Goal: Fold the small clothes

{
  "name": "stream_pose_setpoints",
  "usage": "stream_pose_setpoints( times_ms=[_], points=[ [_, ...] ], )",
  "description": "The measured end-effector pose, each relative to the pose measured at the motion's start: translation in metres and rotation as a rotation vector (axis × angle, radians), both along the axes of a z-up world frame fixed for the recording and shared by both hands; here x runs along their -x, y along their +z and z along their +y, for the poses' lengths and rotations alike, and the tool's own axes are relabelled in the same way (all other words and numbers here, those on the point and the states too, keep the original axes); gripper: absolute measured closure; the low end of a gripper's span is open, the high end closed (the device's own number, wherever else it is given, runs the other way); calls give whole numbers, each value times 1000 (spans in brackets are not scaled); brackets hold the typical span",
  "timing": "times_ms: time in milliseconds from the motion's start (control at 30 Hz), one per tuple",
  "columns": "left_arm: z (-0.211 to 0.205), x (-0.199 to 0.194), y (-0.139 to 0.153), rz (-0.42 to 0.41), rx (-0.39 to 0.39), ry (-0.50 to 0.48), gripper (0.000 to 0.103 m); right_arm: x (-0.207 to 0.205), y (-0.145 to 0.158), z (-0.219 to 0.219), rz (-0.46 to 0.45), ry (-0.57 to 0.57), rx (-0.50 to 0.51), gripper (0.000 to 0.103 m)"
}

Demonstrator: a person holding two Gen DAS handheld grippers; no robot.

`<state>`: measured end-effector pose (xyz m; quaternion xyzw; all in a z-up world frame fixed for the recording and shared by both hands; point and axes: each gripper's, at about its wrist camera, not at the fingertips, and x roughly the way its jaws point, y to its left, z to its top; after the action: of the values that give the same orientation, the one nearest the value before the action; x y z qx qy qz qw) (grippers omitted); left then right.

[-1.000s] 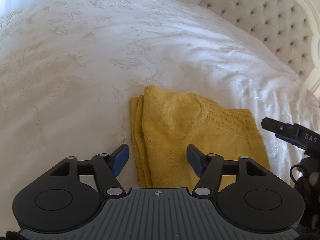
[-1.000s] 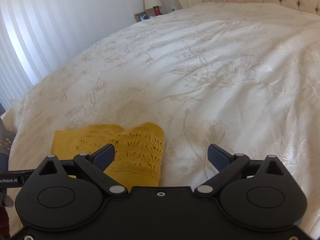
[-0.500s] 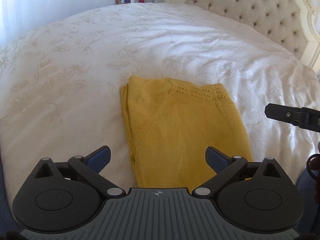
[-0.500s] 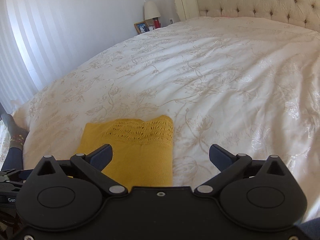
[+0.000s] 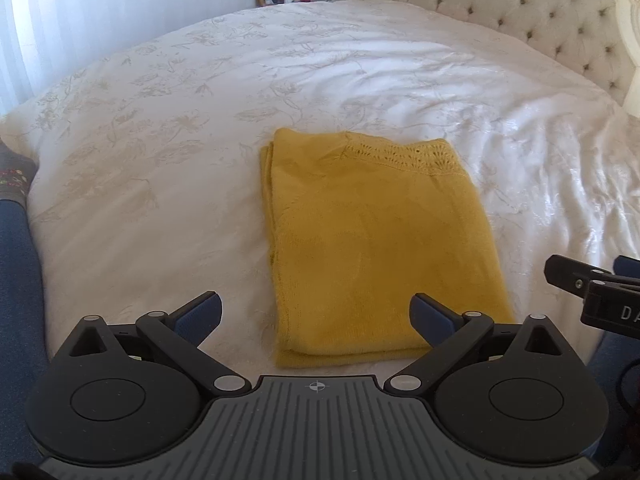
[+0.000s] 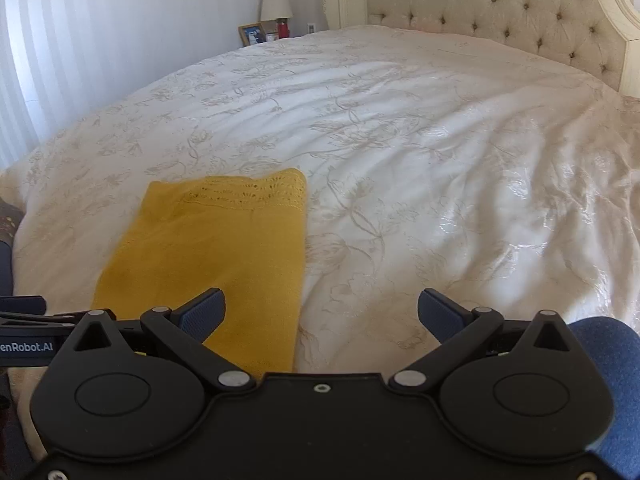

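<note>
Both of my grippers, left gripper (image 5: pixel 316 314) and right gripper (image 6: pixel 322 312), hang wide and empty near the folded mustard-yellow knit garment (image 5: pixel 372 236) on the white floral bedspread (image 5: pixel 160 168); any careless graze could, I judge, undo its stacked left edge.

Soft matt knit yellow garment (image 5: pixel 372 240) (lacy openwork band on top), on a glossy, embroidered white bedspread (image 5: pixel 180 152).

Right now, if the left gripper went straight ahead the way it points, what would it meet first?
Probably the folded yellow knit garment, which lies directly ahead of the open left gripper on the white bedspread. Height above the cloth is hard to judge, so it might pass over the near edge.
</note>
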<state>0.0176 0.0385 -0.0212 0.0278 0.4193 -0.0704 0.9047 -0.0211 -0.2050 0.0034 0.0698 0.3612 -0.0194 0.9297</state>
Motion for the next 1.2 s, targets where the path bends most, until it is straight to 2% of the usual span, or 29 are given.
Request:
stream_pose_setpoints(
  times_ms=[167, 400, 733, 1200],
  points=[
    [1, 6, -1, 5, -24, 45, 1, 5, 3, 1, -21, 2, 29, 1],
    [5, 10, -1, 14, -10, 63, 2, 4, -3, 5, 23, 42, 11, 1],
    [2, 12, -6, 52, 1, 14, 2, 6, -8, 14, 53, 83, 14, 1],
    [-10, 12, -6, 56, -18, -51, 2, 6, -9, 2, 55, 32, -46, 1]
  ],
)
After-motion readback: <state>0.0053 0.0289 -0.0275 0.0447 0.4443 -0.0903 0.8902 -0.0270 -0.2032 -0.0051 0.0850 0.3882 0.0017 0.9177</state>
